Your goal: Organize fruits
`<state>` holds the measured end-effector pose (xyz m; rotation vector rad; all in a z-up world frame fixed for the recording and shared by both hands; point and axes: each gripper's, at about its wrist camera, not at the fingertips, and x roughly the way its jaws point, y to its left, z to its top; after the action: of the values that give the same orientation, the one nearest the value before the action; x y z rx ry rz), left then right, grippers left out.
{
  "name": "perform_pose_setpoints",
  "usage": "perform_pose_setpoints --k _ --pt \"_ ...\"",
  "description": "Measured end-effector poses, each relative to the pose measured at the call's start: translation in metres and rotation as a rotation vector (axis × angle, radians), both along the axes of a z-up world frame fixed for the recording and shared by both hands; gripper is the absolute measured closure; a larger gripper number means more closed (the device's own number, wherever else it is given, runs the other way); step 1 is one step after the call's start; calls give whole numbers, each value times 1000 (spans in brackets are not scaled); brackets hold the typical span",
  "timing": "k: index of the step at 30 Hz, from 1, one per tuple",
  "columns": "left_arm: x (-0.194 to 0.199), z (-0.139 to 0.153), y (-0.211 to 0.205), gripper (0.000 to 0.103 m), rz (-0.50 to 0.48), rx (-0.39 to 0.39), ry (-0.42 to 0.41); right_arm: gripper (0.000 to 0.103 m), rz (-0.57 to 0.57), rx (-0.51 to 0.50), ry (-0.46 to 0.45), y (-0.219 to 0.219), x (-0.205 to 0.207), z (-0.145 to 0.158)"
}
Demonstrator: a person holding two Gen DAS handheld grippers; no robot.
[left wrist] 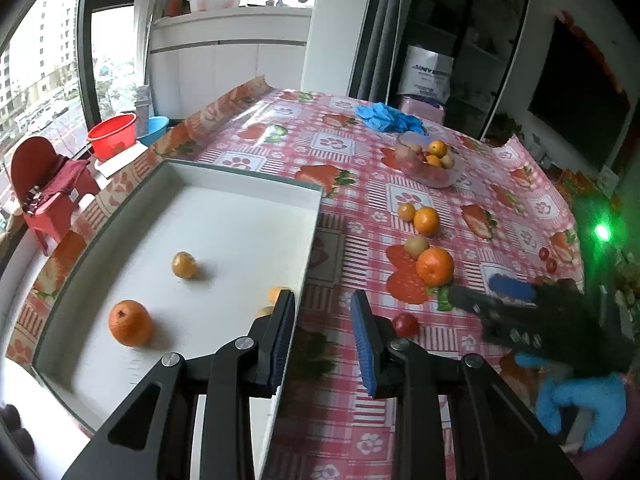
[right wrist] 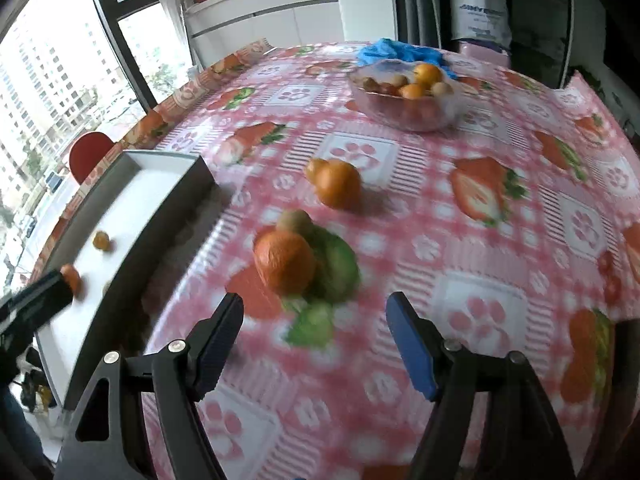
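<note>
Pink-checked oilcloth printed with strawberries covers the tabletop [right wrist: 500,128], on which loose fruit is spread. A shallow white rectangular tray [left wrist: 312,240] is seen at the left of the left wrist view, with a large orange [left wrist: 130,328] and a small yellowish citrus [left wrist: 184,265] already inside; two more small fruits are partly hidden behind the left gripper [left wrist: 322,320]. Its fingers are moderately apart and empty, poised over the tray's right wall.

In the right wrist view, the right gripper [right wrist: 314,328] is also seen empty, its fingers spread wide. Just ahead of it, at centre frame, a round orange mandarin [right wrist: 285,261] lies touching a brownish kiwi-like fruit [right wrist: 295,220]. Farther up, another orange [right wrist: 340,184] rests against a smaller one. A clear bowl of mixed fruit [right wrist: 448,116] stands near the top, beside crumpled blue gloves [right wrist: 384,50]. A small red tomato [left wrist: 405,324] lies near the bottom centre of the left view.

Sorting is judged to be partway through, with the approach to the next fruit in hand. The next move likely calls for the wide fingers to be lowered around the nearest mandarin without the kiwi being nudged, then closed gently.
</note>
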<state>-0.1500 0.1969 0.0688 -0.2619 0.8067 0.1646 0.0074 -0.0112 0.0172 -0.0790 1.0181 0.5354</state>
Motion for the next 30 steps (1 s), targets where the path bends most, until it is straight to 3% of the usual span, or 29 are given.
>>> perform_pose_setpoints --k 2,3,4,6,14,20,30 --pt "0 -1 4 72 4 0 6 28 14 -7 3 12 6 -4" --pt "1 -2 5 72 4 -2 10 34 22 -12 8 18 8 -6" --pt "1 -3 5 72 1 -1 13 50 33 -20 21 23 10 -10" --pt "4 -7 -2 72 -20 22 21 67 45 -21 37 29 11 -14" --pt "22 -19 -33 72 -104 45 54 67 -5 31 64 -9 14 -2" --pt "55 -47 -57 71 -135 33 122 67 -29 69 60 -37 12 13" --pt "68 -50 -76 71 -169 45 139 67 -30 105 60 -48 9 16"
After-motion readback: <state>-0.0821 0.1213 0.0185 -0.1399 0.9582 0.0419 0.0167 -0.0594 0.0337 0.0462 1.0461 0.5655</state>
